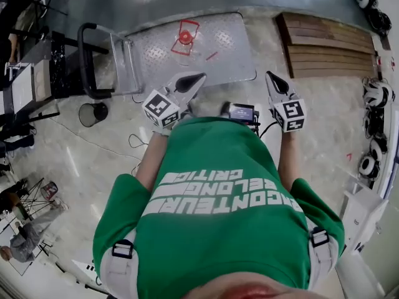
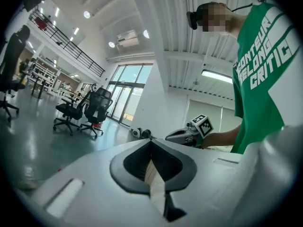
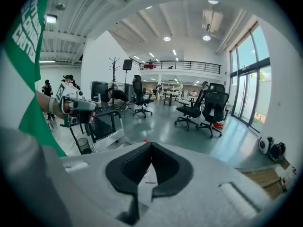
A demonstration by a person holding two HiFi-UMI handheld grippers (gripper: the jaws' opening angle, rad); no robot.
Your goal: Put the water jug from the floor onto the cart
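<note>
The left claw [image 2: 152, 162] is closed. Its two black-lined jaws meet at the tips and nothing is held between them. The right claw [image 3: 150, 150] is closed in the same way and is also empty. A sliver of floor shows through the small gap behind its touching tips.

Both claws are held out side by side in front of the person's green shirt [image 1: 218, 192], apart from each other and touching nothing. The left one points level and the right one tips somewhat downward.

The cart [image 1: 237, 55] stands on the floor just ahead of both claws. Its metal deck lies beyond their tips and its black handle [image 1: 87, 61] is off to the left of the left claw.

On the deck, ahead of the left claw, is a red outlined shape [image 1: 185, 37] with a round red centre. Whether that is the water jug cannot be told, and no view shows a jug plainly.

A dark bin [image 1: 92, 113] sits on the floor left of the left claw. Wooden boards [image 1: 330, 45] lie ahead and right of the right claw.
</note>
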